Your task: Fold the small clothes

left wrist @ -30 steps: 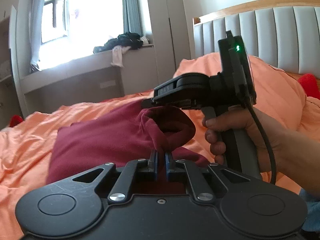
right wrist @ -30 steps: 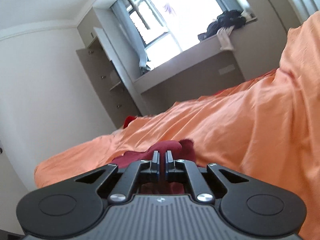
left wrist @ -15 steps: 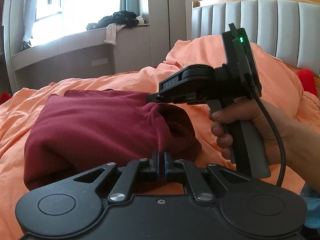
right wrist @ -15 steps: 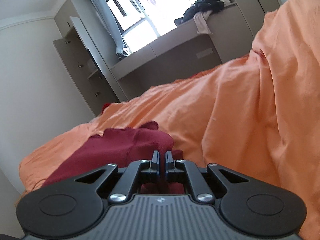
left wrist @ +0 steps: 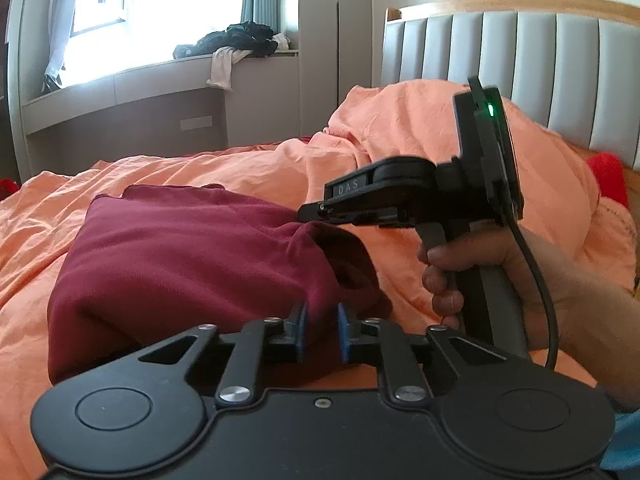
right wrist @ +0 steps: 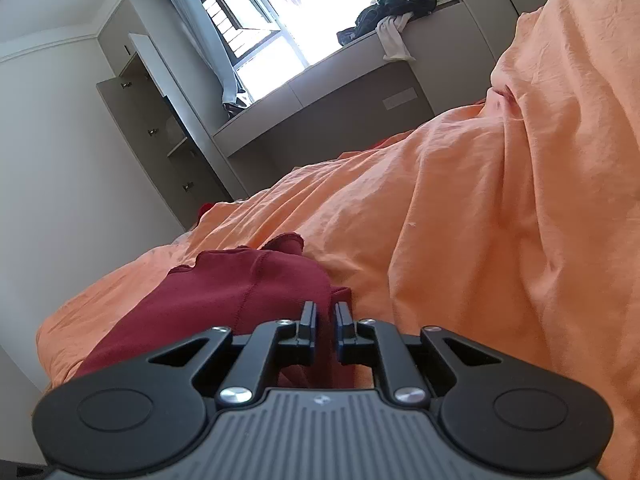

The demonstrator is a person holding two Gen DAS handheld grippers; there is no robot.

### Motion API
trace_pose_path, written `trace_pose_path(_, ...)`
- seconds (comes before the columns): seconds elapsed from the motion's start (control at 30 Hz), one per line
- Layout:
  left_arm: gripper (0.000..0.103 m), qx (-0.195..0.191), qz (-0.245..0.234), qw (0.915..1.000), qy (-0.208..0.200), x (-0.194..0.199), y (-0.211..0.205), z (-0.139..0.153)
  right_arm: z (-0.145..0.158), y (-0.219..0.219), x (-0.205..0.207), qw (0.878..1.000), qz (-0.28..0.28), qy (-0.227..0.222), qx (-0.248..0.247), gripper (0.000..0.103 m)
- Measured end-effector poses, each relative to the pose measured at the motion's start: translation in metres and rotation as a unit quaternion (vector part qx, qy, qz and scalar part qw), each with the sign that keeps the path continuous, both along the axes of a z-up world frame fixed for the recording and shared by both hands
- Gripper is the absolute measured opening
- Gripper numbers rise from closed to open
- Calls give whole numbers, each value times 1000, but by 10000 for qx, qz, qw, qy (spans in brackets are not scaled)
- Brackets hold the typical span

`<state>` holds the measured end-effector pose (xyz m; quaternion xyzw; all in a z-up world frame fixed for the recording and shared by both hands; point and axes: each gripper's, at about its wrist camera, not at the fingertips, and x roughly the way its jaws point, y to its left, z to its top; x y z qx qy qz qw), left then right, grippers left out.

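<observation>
Both hand-held grippers, left (left wrist: 321,330) and right (right wrist: 325,326), are opening narrowly around the folded maroon garment's (left wrist: 192,256) near edge; orange bedsheet (right wrist: 460,220) lies free around.

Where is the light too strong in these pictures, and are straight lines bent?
Left wrist view: the window is blown out to white, and the headboard curves from fisheye. Right wrist view: the window is equally overexposed, the whole room tilts, and the maroon garment stays sharp.

Black left hand-held gripper (left wrist: 322,330) with silver screws and blue pads; the right hand-held gripper (left wrist: 310,214) reads "DAS", with a green light and black cable.
</observation>
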<state>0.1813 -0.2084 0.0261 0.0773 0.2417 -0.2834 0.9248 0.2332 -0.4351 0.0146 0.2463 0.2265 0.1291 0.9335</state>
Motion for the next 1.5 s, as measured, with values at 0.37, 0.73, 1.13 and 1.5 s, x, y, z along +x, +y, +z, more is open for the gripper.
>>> trace_pose_path(0.37, 75, -263, 135, 9985, -450, -12, 22, 29, 4, -20, -29, 9995, -80, 169, -262, 67)
trace_pose_path(0.73, 102, -801, 1305, 9866, -563, -1, 76, 39, -1, -38, -67, 9974, 648, 68, 312, 103)
trace_pose_path(1.13, 102, -1344, 2063, 9680, 492, 35, 131, 23, -24, -39, -59, 9859, 922, 149, 1389, 64)
trace_pose_path(1.5, 103, -1454, 2060, 9651, 713, 38, 139, 11, -17, -8, -62, 9952, 944, 149, 185, 16)
